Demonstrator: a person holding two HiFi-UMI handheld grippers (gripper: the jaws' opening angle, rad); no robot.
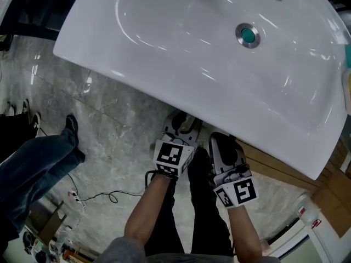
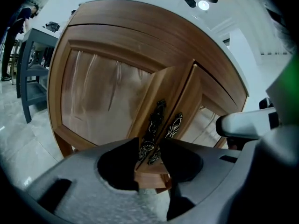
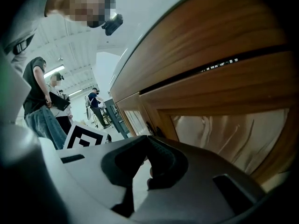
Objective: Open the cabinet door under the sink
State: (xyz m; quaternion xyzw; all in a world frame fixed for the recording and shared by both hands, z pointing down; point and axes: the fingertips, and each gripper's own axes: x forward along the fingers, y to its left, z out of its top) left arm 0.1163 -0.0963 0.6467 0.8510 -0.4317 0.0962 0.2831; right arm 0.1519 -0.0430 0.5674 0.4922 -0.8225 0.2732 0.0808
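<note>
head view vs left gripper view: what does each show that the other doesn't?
Head view only: the sink bowl from above with its drain, and a bystander's leg on the marble floor. Left gripper view only: the cabinet door front, standing ajar, its ornate handle between the jaws. Both: the left gripper and some wooden cabinet.

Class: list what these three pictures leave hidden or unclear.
Head view: the sink hides the door and the tips of the left hand-held gripper and right hand-held gripper.
Left gripper view: its jaws cover the handle's lower end; the door hides the inside.
Right gripper view: handle too dark.
</note>
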